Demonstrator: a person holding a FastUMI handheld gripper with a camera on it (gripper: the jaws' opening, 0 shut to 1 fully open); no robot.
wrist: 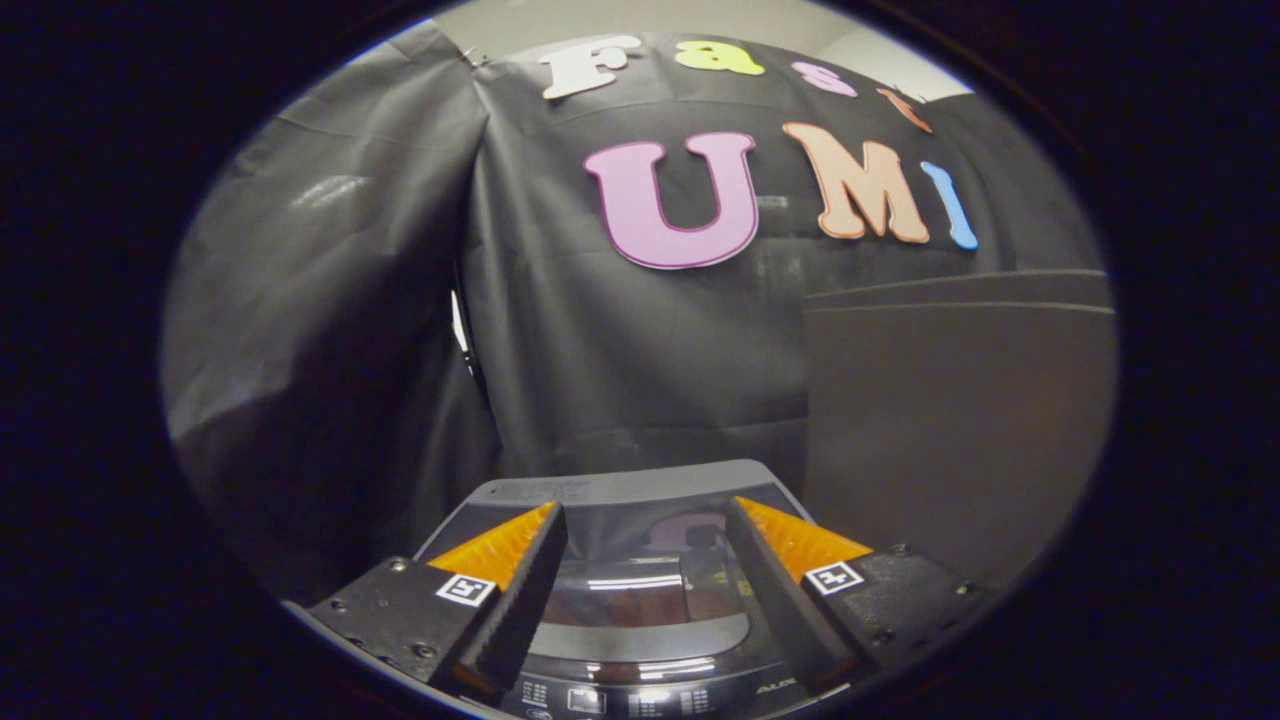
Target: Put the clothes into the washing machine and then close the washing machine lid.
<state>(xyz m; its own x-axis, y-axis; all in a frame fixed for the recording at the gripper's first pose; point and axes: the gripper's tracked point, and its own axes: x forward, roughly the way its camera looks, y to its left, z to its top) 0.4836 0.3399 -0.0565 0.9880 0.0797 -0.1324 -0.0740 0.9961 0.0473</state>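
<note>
Above the washing machine (625, 560), you held the gripper (645, 520) tilted down with its fingers (520, 590) spread and empty, the closed glass lid (640, 590) lying flat just below and between them.

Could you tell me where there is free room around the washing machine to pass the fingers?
The gripper hangs open and holds nothing, its fingers over the washing machine's shut glass lid. The lid between them is bare. Beyond it, open air runs to the black cloth wall. It is tighter toward the dark panel beside the machine and at the control strip.
</note>
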